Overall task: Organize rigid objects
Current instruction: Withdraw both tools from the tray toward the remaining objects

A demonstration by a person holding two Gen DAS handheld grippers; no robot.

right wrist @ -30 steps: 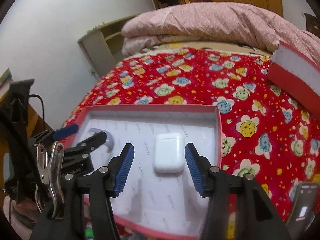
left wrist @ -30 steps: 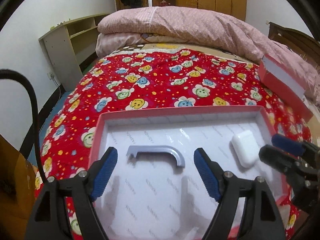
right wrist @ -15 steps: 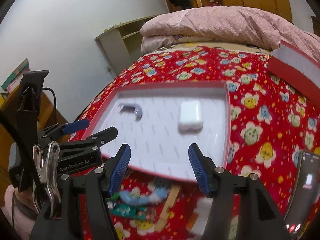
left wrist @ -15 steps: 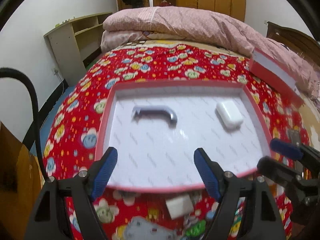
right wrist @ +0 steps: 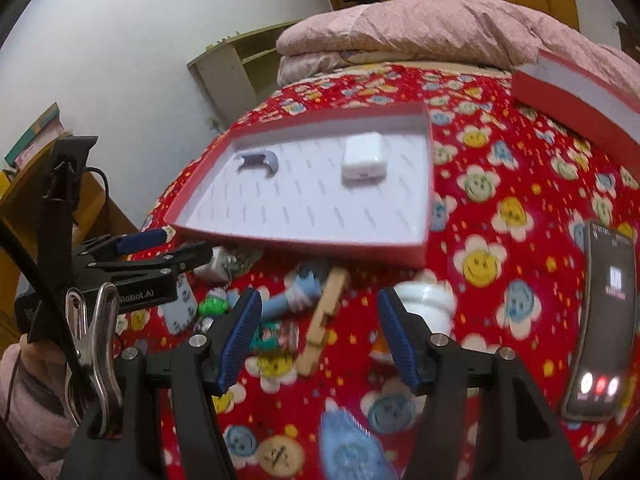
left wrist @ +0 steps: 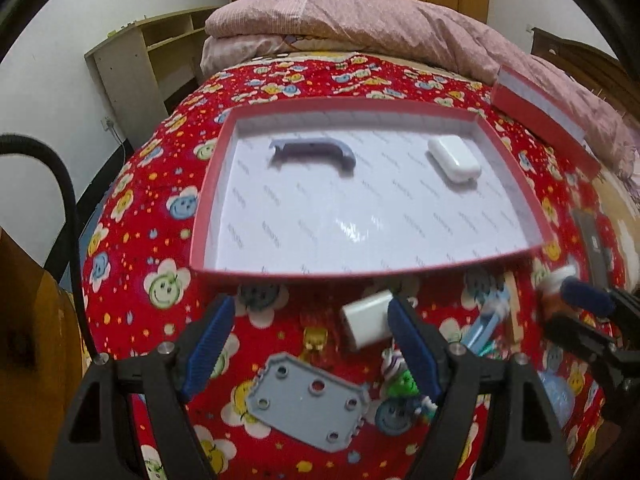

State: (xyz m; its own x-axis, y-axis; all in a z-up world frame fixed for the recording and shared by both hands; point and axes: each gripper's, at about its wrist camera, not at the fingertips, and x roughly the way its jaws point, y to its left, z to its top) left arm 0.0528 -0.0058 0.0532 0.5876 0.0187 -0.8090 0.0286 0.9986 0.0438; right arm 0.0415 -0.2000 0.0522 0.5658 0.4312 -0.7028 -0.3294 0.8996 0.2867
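Observation:
A red-rimmed white tray (left wrist: 508,172) (right wrist: 427,168) lies on the red flowered bedspread. It holds a grey handle (left wrist: 314,151) (right wrist: 258,162) and a white earbud case (left wrist: 453,158) (right wrist: 364,156). My left gripper (left wrist: 310,346) is open and empty, over a white charger block (left wrist: 366,318) and a grey perforated plate (left wrist: 310,402). My right gripper (right wrist: 320,338) is open and empty, over a wooden clip (right wrist: 324,316), with a blue-and-white tube (right wrist: 294,296) and a white jar (right wrist: 426,300) beside it.
A phone (right wrist: 600,320) lies at the right on the bedspread. The red box lid (left wrist: 544,112) (right wrist: 576,96) leans at the far right. A pink quilt (left wrist: 360,20) is piled at the head of the bed. A small green toy (left wrist: 404,382) lies by the plate.
Both grippers have pulled back from over the tray toward the near edge of the bed. The loose objects in front of the tray have come into view.

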